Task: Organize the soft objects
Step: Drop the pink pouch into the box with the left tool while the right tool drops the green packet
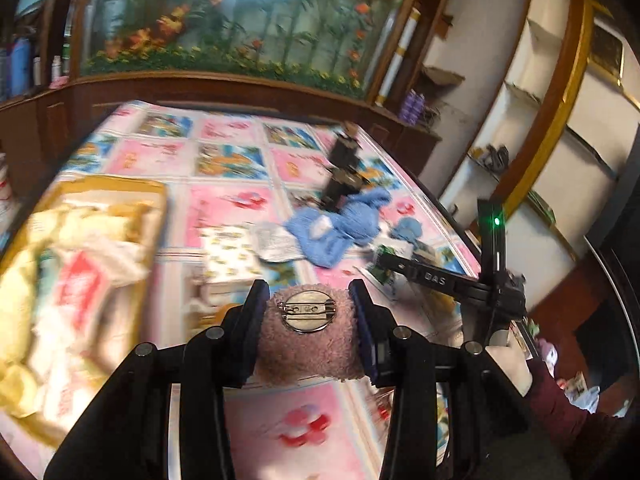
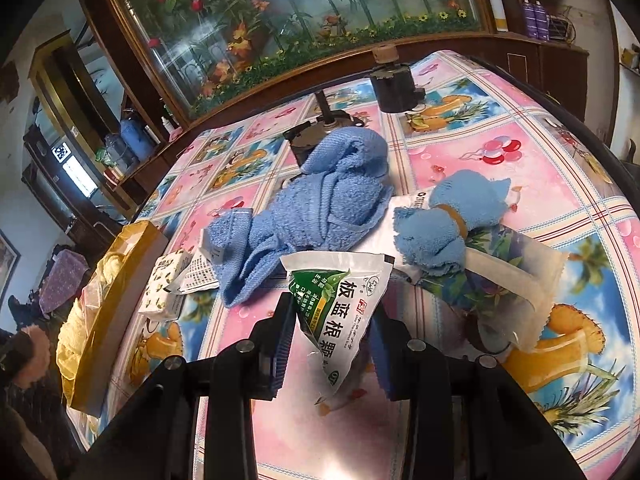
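My left tongs (image 1: 308, 312) pinch a fuzzy pink pad (image 1: 308, 344) between both fingers, its round metal pin back (image 1: 306, 310) facing my camera, held above the bench (image 1: 248, 208) with its pink-and-blue picture cloth. My right tongs (image 2: 332, 340) grip a green-and-white sachet (image 2: 340, 312) printed with Chinese characters, its top corner sticking up between the fingers.

Just beyond the sachet lies a crumpled blue towel (image 2: 320, 208), and to its right a smaller blue cloth (image 2: 440, 224) bound with a tan band, resting on a clear plastic packet (image 2: 516, 272). Left of the towel sits a small white box with yellow spots (image 2: 164, 288), touching a folded printed leaflet (image 2: 196, 276).

At the bench's left edge stands a yellow-rimmed tray (image 2: 120, 280) piled with pale yellow and white soft things (image 1: 60, 280); the left view blurs them too much to name. Behind the towel are 2 dark motor-like parts (image 2: 394, 88). In the left view I see the right gripper's black body (image 1: 460, 280) with a green light, and a dark red sleeve (image 1: 560, 400) below it.
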Tool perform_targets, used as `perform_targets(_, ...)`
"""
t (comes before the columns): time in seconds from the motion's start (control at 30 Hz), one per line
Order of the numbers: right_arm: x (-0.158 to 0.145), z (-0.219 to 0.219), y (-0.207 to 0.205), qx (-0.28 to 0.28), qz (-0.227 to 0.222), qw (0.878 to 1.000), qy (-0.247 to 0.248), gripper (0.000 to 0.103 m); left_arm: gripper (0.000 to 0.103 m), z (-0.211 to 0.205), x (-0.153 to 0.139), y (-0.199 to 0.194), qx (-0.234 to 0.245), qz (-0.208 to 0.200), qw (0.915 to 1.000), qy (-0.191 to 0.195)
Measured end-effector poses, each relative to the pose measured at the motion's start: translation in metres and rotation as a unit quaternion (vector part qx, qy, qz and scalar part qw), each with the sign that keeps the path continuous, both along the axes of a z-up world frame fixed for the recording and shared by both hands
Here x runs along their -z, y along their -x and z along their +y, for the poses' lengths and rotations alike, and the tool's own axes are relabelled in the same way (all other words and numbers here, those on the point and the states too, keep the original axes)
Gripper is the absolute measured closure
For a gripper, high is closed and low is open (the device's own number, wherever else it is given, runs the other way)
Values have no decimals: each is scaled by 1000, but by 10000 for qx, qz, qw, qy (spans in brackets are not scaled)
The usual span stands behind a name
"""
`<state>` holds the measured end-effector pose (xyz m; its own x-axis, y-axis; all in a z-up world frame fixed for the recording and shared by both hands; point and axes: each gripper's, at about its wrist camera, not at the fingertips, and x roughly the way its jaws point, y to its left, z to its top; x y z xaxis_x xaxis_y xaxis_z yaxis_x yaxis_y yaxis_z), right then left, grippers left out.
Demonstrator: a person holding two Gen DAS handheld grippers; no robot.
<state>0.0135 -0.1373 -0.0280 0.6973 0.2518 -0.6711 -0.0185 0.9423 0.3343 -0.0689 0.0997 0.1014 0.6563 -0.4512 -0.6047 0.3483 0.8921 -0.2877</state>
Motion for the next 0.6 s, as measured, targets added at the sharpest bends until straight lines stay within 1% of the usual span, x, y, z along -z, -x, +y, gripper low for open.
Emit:
perform_targets(0.1, -9, 11, 4, -283, -38, 9992, -291, 66, 65, 44, -12, 9, -534, -137, 9985, -30)
perform_targets(0.2, -30, 33, 12, -602, -169, 9967, -517, 67, 64, 85, -16, 8, -1022, -123, 9947, -1)
perform_targets(0.33, -59, 74, 15, -1083, -374, 9924, -442, 66, 64, 124, -7, 0, -1514, -34, 9884, 116)
perform_targets(0.43, -72, 103, 13, -1367, -433, 9888, -406, 66, 64, 140, 7, -6, -1706, 115, 9851, 205)
perform_targets(0.6, -76, 147, 3, -1834, -270, 9808, -604, 66, 64, 149, 26, -8, -1837, 253, 9827, 47)
